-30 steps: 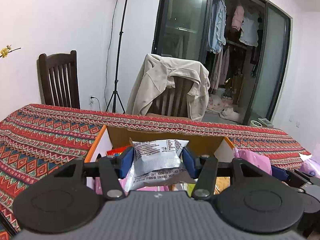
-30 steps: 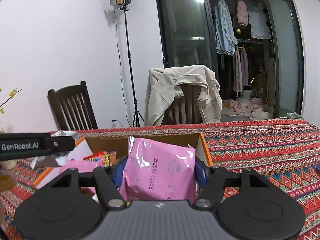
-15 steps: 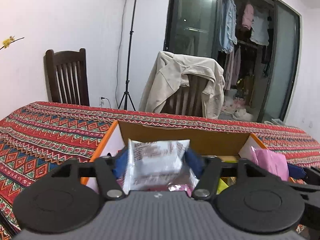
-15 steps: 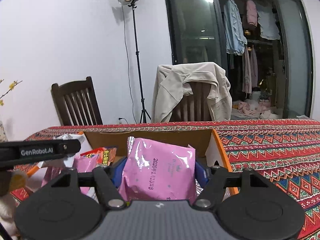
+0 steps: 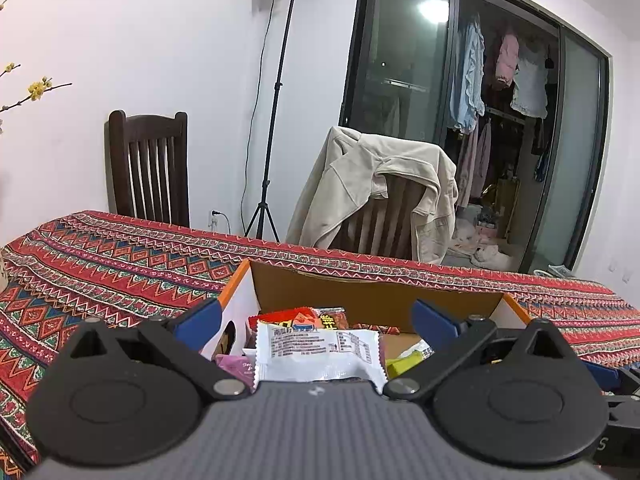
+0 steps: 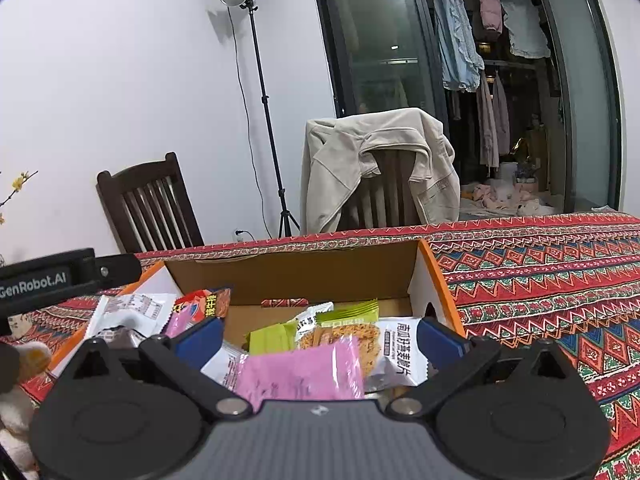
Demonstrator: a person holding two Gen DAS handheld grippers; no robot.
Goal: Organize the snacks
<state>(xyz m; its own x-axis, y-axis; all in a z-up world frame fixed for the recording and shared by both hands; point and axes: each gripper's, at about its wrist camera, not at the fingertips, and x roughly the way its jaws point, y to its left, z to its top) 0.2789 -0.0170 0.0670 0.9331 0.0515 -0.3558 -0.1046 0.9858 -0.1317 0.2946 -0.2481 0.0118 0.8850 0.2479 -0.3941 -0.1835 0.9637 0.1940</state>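
Now both grippers, left (image 5: 316, 322) and right (image 6: 320, 336), are opening wide, pads clear of packets

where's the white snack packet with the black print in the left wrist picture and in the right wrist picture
Left wrist: white snack packet lies bottom centre, in the cardboard box, between the left gripper's opening jaws, untouched.
Right wrist: same packet sits far left, at the box's left end.
Shared landmark: the beige jacket draped over the chair behind the table.
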